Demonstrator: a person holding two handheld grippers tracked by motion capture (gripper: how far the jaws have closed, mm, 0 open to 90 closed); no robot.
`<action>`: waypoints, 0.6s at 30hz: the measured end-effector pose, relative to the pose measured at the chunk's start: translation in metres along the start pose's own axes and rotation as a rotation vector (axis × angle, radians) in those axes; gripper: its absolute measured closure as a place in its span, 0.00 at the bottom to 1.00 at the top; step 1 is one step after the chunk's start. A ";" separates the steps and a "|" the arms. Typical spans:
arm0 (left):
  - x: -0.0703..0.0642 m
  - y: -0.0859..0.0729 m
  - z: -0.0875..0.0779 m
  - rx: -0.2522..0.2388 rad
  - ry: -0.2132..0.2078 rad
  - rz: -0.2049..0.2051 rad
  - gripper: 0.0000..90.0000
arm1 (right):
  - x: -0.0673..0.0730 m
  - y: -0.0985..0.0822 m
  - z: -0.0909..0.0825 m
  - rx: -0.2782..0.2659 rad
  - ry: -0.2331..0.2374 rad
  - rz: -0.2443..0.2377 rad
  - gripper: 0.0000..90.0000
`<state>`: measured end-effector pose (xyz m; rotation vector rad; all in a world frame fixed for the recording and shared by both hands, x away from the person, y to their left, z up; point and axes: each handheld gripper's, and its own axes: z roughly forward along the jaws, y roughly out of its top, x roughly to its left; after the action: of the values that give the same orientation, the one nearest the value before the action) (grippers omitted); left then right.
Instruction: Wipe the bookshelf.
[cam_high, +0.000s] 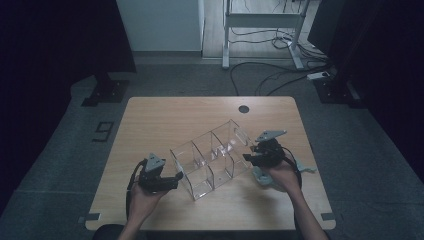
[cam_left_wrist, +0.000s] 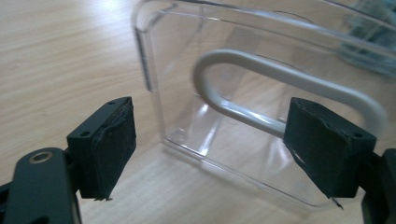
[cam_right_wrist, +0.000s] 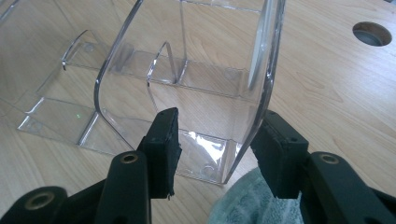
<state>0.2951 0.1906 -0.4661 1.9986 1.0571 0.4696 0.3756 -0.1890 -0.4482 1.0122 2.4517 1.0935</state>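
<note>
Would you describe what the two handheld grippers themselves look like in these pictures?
Both are black tools, each topped by a grey three-cornered plate. The left gripper and right gripper each trail a black cable. Each has two black jaws with round screw holes, faced with worn dark pads, frayed at the edges. The person's forearms show no sleeves.

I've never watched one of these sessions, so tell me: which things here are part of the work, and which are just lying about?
In the job:
- clear plastic organizer
- left gripper, jaws open at its end wall
- right gripper, jaws either side of its other end wall
- pale green cloth under the right gripper

Just lying about:
- floor cables
- metal stand
- table's cable hole
</note>
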 end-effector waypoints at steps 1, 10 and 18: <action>-0.003 0.000 -0.003 0.007 0.011 0.014 0.19 | 0.000 0.000 0.000 0.000 0.001 0.000 0.56; -0.021 0.000 -0.025 -0.028 -0.058 0.054 0.16 | 0.000 -0.001 0.001 0.005 0.006 0.002 0.55; -0.045 0.006 -0.024 -0.017 -0.085 0.113 0.12 | -0.003 -0.003 0.000 0.009 -0.004 0.014 0.55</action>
<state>0.2568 0.1633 -0.4453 2.0521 0.8889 0.4469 0.3760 -0.1925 -0.4502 1.0350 2.4520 1.0843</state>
